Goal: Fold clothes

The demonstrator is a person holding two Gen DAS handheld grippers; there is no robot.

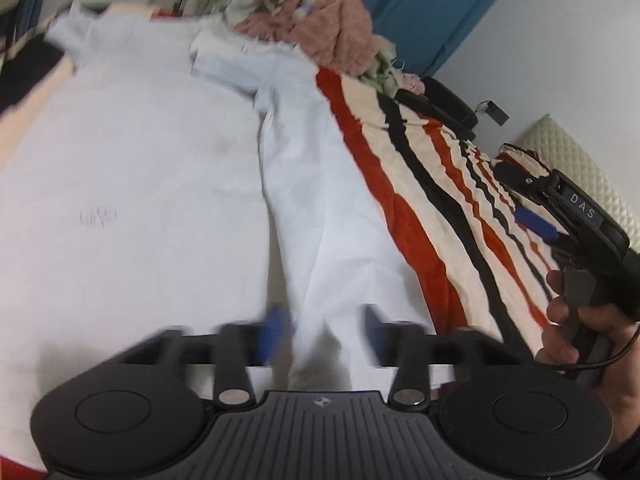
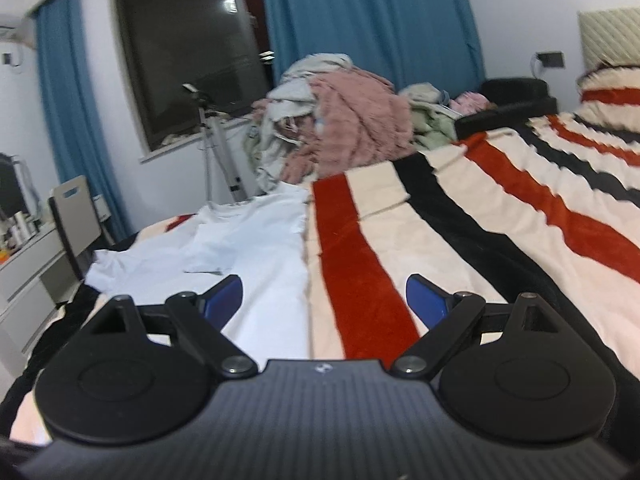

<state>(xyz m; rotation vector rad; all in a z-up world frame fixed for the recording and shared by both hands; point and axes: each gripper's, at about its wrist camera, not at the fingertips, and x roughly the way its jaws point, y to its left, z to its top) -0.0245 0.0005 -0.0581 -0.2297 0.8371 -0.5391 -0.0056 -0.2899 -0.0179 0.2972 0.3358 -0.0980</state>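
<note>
Shirt fills the left view, a fold between the spread left gripper fingers; the right view shows window (dark), its gripper released.

The left hand-held gripper has its blue-padded fingers spread apart, though motion blur makes the gap hard to judge. The right hand-held gripper is level, its fingers wide apart. From the left wrist view, the person's right hand grips its handle.
</note>
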